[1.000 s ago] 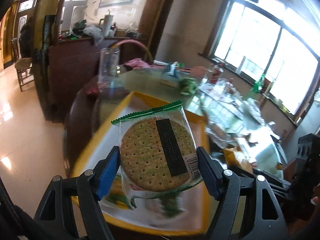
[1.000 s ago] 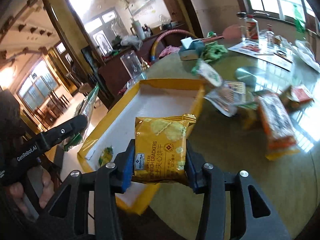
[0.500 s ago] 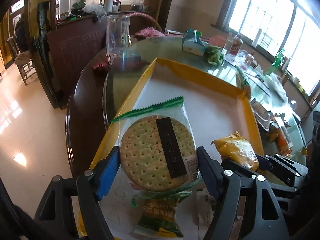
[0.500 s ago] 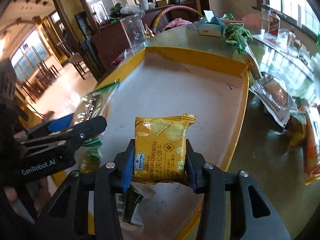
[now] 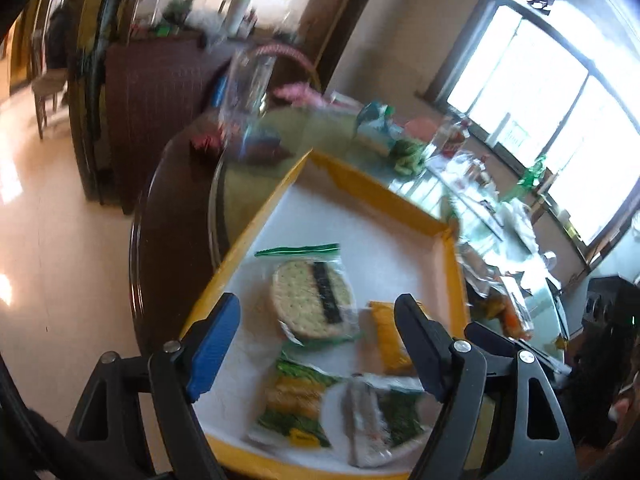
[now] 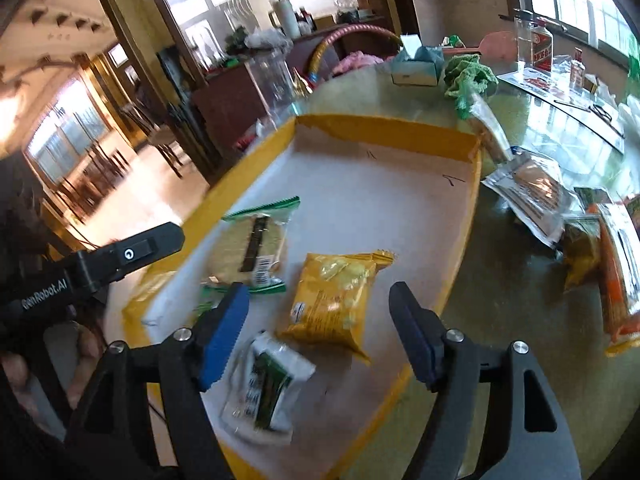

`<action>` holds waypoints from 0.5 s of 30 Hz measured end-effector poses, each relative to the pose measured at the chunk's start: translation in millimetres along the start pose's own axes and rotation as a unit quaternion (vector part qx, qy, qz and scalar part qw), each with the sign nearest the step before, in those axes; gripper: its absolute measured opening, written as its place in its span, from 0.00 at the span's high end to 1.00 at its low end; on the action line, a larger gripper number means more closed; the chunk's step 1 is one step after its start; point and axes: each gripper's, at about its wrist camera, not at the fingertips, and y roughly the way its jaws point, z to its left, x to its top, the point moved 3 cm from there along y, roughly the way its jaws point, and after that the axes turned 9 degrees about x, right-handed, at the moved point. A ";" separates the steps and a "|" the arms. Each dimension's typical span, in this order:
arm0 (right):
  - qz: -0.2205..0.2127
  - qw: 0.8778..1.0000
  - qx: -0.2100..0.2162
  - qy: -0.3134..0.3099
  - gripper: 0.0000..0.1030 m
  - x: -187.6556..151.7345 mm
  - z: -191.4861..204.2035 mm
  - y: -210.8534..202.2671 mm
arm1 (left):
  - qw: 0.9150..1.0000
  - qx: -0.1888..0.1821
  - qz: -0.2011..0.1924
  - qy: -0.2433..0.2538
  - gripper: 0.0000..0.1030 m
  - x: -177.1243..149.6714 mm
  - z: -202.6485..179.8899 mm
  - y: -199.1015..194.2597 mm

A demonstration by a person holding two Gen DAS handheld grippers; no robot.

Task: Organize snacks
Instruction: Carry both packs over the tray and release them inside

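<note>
A yellow-rimmed tray (image 5: 384,192) (image 6: 384,130) with a white floor sits on the round table. A round cracker packet with a green top (image 5: 314,298) (image 6: 252,246) lies in it. A yellow sandwich cracker pack (image 6: 330,300) (image 5: 390,340) lies beside it. A white and green packet (image 6: 266,386) (image 5: 374,412) and a green and yellow packet (image 5: 292,404) lie at the tray's near end. My left gripper (image 5: 316,344) is open and empty above the cracker packet. My right gripper (image 6: 316,328) is open and empty above the yellow pack.
Loose snack packets (image 6: 536,192) and an orange pack (image 6: 620,276) lie on the table right of the tray. A tissue box (image 6: 416,66), a green cloth (image 6: 468,80), a clear pitcher (image 6: 272,76) and bottles (image 6: 540,46) stand beyond. The table's left edge drops to the floor (image 5: 48,240).
Both grippers opened and let go: the round cracker packet and the yellow cracker pack now lie in the tray. Both grippers have pulled back and up.
</note>
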 end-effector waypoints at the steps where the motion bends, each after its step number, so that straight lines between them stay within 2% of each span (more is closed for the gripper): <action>1: -0.011 1.000 0.007 0.004 0.28 -3.7 -2.6 -12.1 | 1.000 -0.004 -0.007 0.010 0.22 -6.1 -9.5 -8.2; 3: -0.027 0.999 0.016 0.014 0.24 -10.9 -10.5 -32.3 | 1.000 -0.014 -0.004 0.016 0.22 -14.7 -25.4 -14.0; 8: -0.045 0.997 0.036 0.060 0.24 -35.3 -51.1 -84.8 | 0.998 -0.055 -0.003 0.044 0.22 -40.6 -80.9 -25.6; 11: -0.061 0.995 0.018 0.080 0.23 -51.3 -79.7 -116.9 | 0.993 -0.064 -0.003 0.097 0.22 -54.0 -120.3 -26.2; 15: -0.071 0.992 0.008 0.099 0.23 -75.8 -110.4 -152.6 | 0.987 -0.079 0.005 0.137 0.22 -69.3 -162.1 -29.8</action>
